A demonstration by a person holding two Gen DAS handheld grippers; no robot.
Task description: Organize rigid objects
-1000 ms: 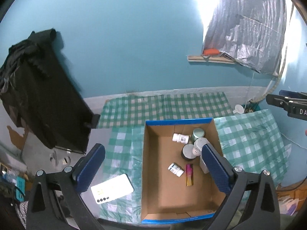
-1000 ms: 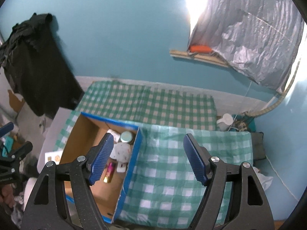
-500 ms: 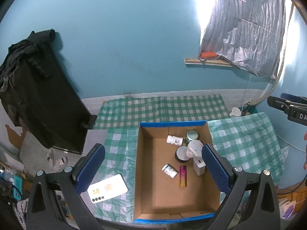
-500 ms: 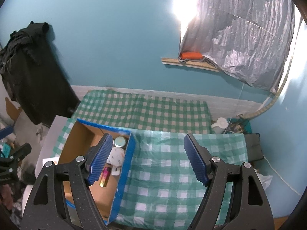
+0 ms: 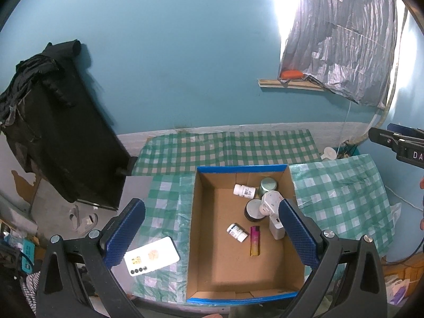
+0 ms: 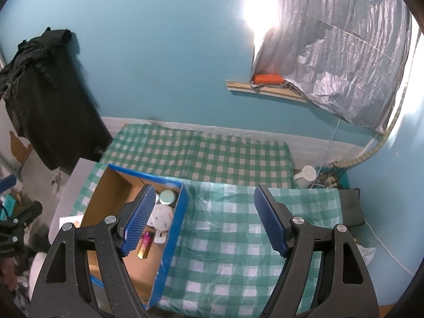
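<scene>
A cardboard box [image 5: 201, 238] with blue edges lies open on the green checked cloth. Inside it are two white pill bottles [image 5: 244, 190] [image 5: 236, 232], a green-lidded jar [image 5: 268, 185], a dark round jar [image 5: 254, 210], a white dispenser [image 5: 273, 212] and a pink-gold lighter [image 5: 254, 240]. A white phone [image 5: 151, 255] lies left of the box. My left gripper [image 5: 209, 234] hovers open above the box, empty. My right gripper [image 6: 204, 218] hangs open and empty over the box's right wall [image 6: 172, 241] and the cloth [image 6: 238, 251]. The lighter [image 6: 145, 244] and jar [image 6: 167, 196] show past its left finger.
A black garment [image 5: 53, 122] hangs at the left wall. A grey plastic sheet [image 5: 341, 39] covers the window, with an orange object [image 5: 291, 74] on a wooden ledge. A white jug [image 6: 304, 176] and a dark cushion [image 6: 349, 206] sit at the cloth's far right. Sandals [image 5: 82, 218] lie on the floor.
Both views have shifted slightly: the box sits a little lower and more to the left in frame than a second ago. Nothing in the box moved; both grippers stayed open.
</scene>
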